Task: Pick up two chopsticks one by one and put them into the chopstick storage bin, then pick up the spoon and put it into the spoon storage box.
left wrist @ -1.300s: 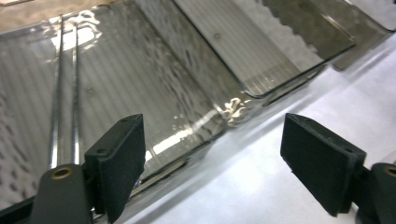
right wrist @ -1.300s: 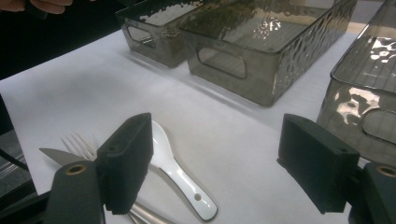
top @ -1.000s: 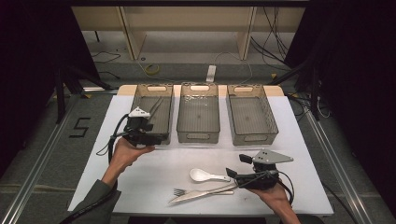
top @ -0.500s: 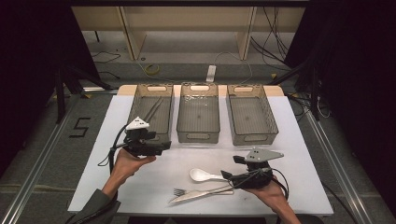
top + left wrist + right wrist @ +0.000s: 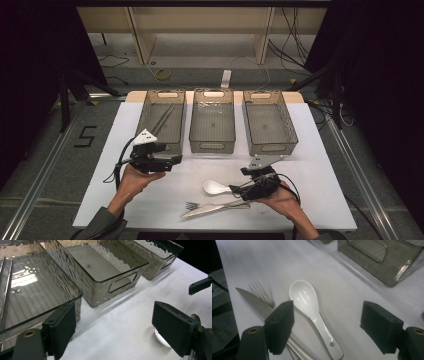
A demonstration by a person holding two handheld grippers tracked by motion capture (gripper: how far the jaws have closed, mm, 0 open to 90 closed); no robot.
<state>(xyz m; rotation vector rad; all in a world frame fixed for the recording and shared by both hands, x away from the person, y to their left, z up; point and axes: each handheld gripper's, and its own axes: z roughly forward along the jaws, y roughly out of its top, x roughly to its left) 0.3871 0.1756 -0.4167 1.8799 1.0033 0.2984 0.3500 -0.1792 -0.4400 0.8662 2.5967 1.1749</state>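
At lower centre, the right gripper (image 5: 327, 327) hangs wide open and empty over the white spoon (image 5: 312, 312), probably glazed ceramic: stiff, slick, chippable, best pinched across its handle.

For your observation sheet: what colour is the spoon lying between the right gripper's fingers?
White and glossy; the spoon shows best in the right gripper view.

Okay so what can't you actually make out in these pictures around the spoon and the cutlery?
- Knife and fork handles: right gripper view, hidden behind the right gripper's near finger.
- Spoon: left gripper view, mostly covered by the left gripper's finger.
- Thin rods in the left bin: high view, too small to identify.
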